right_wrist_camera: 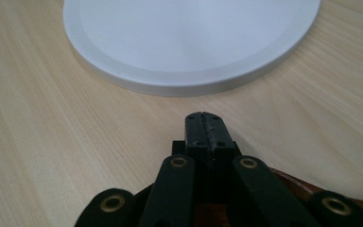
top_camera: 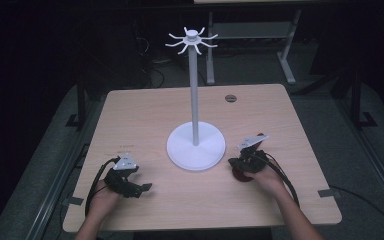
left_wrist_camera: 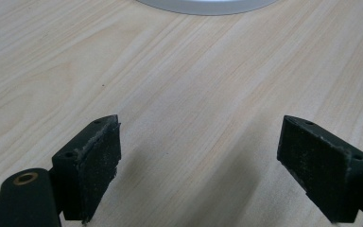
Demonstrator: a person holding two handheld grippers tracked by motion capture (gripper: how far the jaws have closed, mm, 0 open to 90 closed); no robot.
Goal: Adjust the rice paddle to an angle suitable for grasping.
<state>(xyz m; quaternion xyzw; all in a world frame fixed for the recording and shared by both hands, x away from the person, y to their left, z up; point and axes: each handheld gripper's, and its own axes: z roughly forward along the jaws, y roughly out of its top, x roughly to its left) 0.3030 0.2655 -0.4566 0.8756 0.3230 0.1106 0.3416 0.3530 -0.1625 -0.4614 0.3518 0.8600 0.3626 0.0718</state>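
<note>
A white stand rises from a round base [top_camera: 180, 150] at the table's middle; its thin pole [top_camera: 194, 90] ends in a ring of curved hooks [top_camera: 192, 40]. My left gripper [top_camera: 144, 188] rests low at the front left and points right. Its jaws stand wide open over bare wood [left_wrist_camera: 198, 161]. My right gripper [top_camera: 232, 161] is just right of the base, pointing at its rim [right_wrist_camera: 189, 87]. Its jaws are pressed together with nothing between them [right_wrist_camera: 203, 127]. A reddish-brown object [top_camera: 240, 176] lies under the right gripper, mostly hidden; its edge [right_wrist_camera: 307, 187] shows below the jaws.
The light wooden table [top_camera: 145, 110] has a round cable hole [top_camera: 230, 98] near its far right edge. Grey floor surrounds the table, and another table's metal legs [top_camera: 285, 55] stand behind it. The stand's base edge [left_wrist_camera: 208, 5] lies ahead of the left gripper.
</note>
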